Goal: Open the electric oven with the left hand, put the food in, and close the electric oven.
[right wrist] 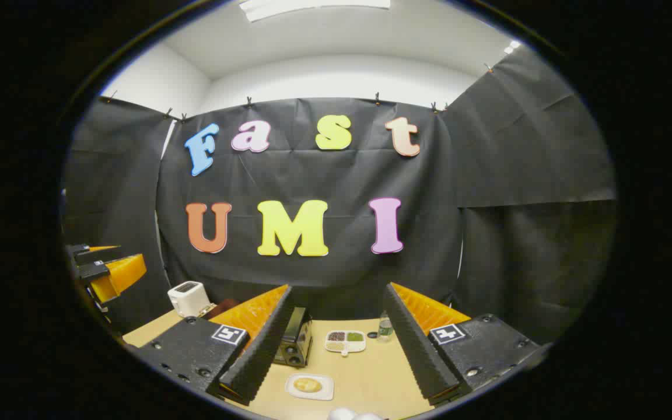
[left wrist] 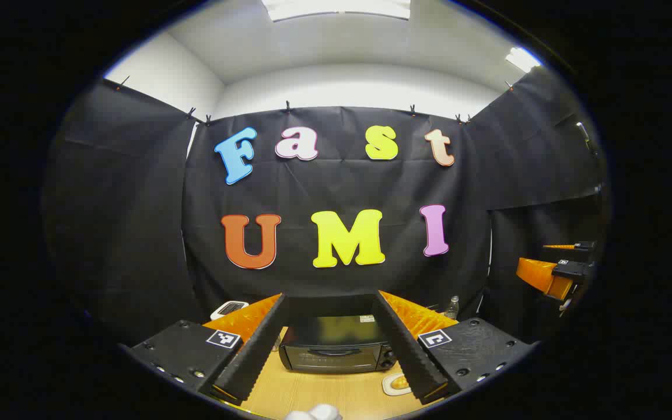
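Two grippers are hanging above a wooden table (right wrist: 371,373), both with fingers spread wide apart and nothing between them. In the left gripper view, the left gripper (left wrist: 336,344) is facing the oven (left wrist: 336,352) head on; the oven is sitting near the table's far edge, door shut, framed in the gap between the fingers with clear tabletop running from its front toward the camera. Just right of the oven, partly behind the right finger, the food (left wrist: 399,382) is lying on a small white plate (left wrist: 391,389). A white toaster (left wrist: 228,307) is peeking over the left finger near the far left edge, and a bottle (left wrist: 453,306) is standing at the far right by the cloth. The right gripper (left wrist: 563,268) is hovering well off to the right, high above the table. In the right gripper view, the right gripper (right wrist: 336,350) is looking down past open tabletop: the plate (right wrist: 309,387) with the food (right wrist: 307,384) is lying near the front, well apart from a divided dish (right wrist: 345,342) farther back. The oven (right wrist: 296,345) is showing side-on, partly hidden behind the left finger. The bottle (right wrist: 385,326) is standing beside the right finger near the back edge, and the toaster (right wrist: 187,297) is sitting at the far left corner. The left gripper (right wrist: 105,271) is hanging at the left rim.
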### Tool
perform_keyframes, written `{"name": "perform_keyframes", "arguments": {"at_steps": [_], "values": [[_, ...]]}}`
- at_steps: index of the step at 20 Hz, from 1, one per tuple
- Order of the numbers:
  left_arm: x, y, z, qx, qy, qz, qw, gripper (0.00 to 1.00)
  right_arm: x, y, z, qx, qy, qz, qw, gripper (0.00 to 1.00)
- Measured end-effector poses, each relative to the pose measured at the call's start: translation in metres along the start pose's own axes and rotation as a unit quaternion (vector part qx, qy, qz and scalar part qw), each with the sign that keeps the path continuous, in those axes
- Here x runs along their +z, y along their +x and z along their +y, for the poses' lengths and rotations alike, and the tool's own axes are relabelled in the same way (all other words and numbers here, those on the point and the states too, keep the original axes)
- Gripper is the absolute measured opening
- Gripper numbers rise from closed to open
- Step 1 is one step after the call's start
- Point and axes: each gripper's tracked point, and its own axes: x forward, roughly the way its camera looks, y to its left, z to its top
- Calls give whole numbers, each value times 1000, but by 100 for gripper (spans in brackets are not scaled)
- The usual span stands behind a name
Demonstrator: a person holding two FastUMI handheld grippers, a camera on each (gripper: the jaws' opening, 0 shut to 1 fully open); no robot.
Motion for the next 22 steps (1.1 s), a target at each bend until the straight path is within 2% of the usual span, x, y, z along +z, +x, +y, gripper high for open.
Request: {"name": "perform_keyframes", "arguments": {"at_steps": [17,22], "values": [[-3,5,-3,-1,11,-1,1000,95,-6,1,-10,-9,-5,4,1000,97],[-31,13,-3,0,0,1,1000,96,2,-1,-11,-3,-7,-15,1000,97]]}}
